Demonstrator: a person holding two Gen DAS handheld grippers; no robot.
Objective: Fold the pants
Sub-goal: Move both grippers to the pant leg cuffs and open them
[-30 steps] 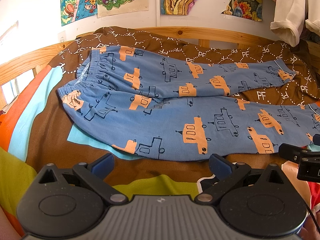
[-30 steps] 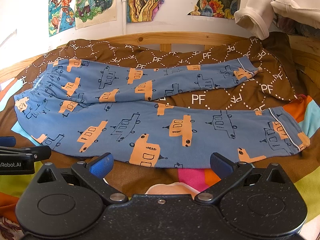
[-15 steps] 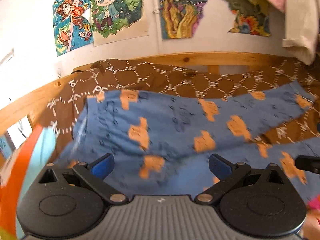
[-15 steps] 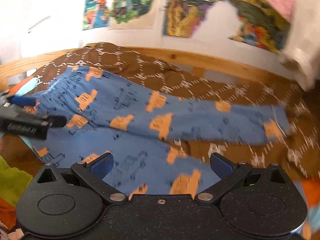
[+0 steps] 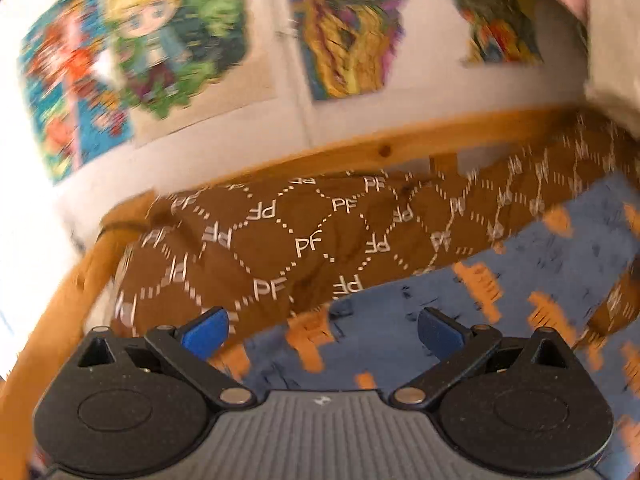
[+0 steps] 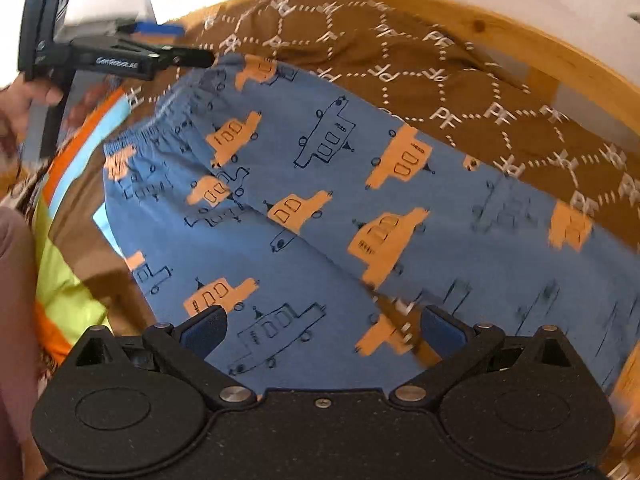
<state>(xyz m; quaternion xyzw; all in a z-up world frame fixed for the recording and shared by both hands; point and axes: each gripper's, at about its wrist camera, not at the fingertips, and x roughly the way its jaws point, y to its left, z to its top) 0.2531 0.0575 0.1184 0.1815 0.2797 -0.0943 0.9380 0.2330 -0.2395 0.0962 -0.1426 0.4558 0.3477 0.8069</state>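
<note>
Step in hand: the approach, by my reading; both grippers were reaching over the bed toward the far side of the pants, and nothing was gripped yet.
Pants: the blue pyjama pants (image 6: 320, 208), printed with orange and outlined vehicles, lay spread flat on the brown "PF" bedspread (image 6: 460, 92), waistband (image 6: 148, 136) toward the left of the right wrist view, legs running off to the right.
Left gripper: the left gripper (image 5: 322, 330) hung above the far edge of the pants where the blue cloth met the bedspread; its blue fingers (image 5: 206, 332) stood wide apart with only fabric showing between them. The right wrist view showed it (image 6: 168, 46) from the side, near the far waistband corner.
Right gripper: the right gripper (image 6: 322, 330) sat over the crotch and upper legs, fingers (image 6: 202, 330) apart, holding nothing.
Contact: I could not tell whether either gripper touched the cloth; the left view was blurred.
Surroundings: a wooden bed rail (image 5: 400, 152) and drawings on the wall (image 5: 172, 40) lay beyond.
Next move calls for: most likely each gripper pinching the far leg's edge, one near the waistband and one along the leg, so that leg can be laid over the near one.
Care: take only the top layer's edge, not the bedspread beneath.
</note>
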